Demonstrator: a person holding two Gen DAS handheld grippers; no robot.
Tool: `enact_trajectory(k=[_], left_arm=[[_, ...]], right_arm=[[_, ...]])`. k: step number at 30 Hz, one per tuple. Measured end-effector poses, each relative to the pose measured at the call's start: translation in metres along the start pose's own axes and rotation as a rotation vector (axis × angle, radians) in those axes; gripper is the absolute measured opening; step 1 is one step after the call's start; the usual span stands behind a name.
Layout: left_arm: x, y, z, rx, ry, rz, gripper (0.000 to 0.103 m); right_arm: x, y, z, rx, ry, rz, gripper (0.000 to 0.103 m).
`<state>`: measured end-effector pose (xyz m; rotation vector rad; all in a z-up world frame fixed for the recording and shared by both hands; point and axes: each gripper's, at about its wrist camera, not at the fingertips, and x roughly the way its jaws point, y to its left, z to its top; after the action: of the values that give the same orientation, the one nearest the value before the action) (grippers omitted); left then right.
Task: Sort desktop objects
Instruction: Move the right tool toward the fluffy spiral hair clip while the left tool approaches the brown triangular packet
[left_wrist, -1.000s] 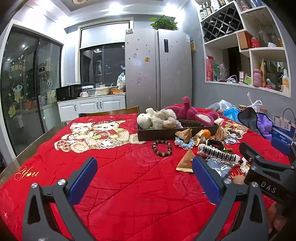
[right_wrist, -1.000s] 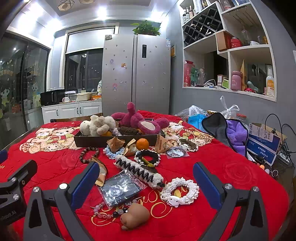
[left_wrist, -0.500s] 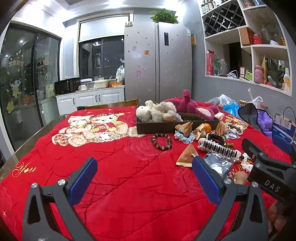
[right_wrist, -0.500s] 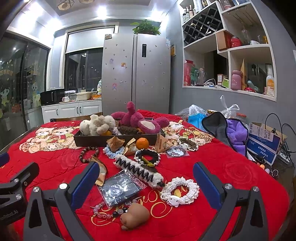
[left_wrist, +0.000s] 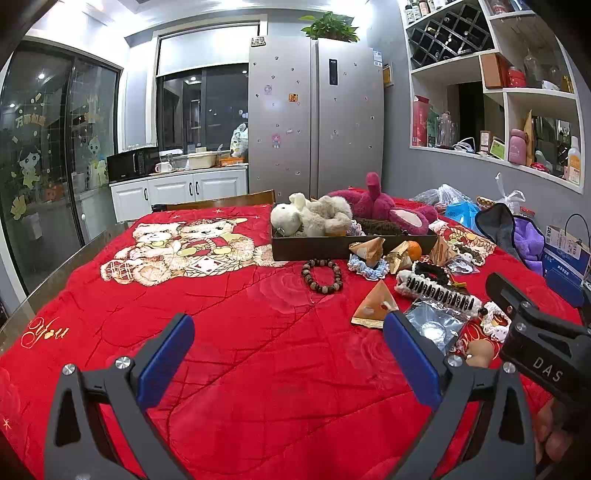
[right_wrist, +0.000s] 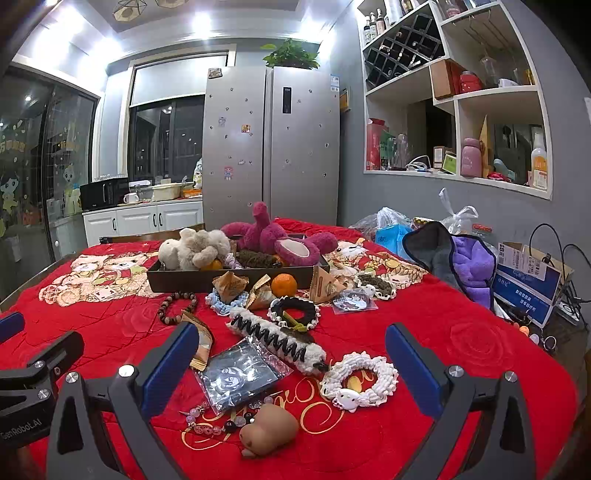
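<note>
Now, both wide: left tool (left_wrist: 288, 354), right tool (right_wrist: 288, 363) over brown squishy toy (right_wrist: 269, 429) — soft, light; best pinched across rounded body.

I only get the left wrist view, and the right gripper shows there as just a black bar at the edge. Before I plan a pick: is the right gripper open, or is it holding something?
Observer: The right gripper is wide open and empty, above the near clutter.
Operator: What lies beside the brown toy? My view hides most of that spot.
Observer: A string of pale beads lies on the red cloth, just left of the brown toy.
Operator: And the white thing past it?
Observer: It is a white crochet ring, whole and lying flat, with a small face charm on its near edge.
</note>
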<state>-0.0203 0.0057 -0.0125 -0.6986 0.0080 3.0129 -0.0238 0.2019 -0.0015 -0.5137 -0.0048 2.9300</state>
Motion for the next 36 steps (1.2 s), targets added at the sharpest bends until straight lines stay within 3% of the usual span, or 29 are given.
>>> enact_trajectory(k=[8,23,36], left_arm=[[0.003,0.004,0.0,-0.016,0.015,-0.013,0.103],[0.006,-0.014,0.001,0.067,0.022,-0.096,0.103],[0.01,-0.016,0.003,0.058,0.037,-0.183,0.103]], right_arm=[[0.006,-0.002,0.002,0.006,0.027,0.06,0.103],[0.016,-0.012,0.0,0.065,0.07,0.14,0.103],[0.037,-0.045,-0.007,0.262,0.157,0.306,0.103]])
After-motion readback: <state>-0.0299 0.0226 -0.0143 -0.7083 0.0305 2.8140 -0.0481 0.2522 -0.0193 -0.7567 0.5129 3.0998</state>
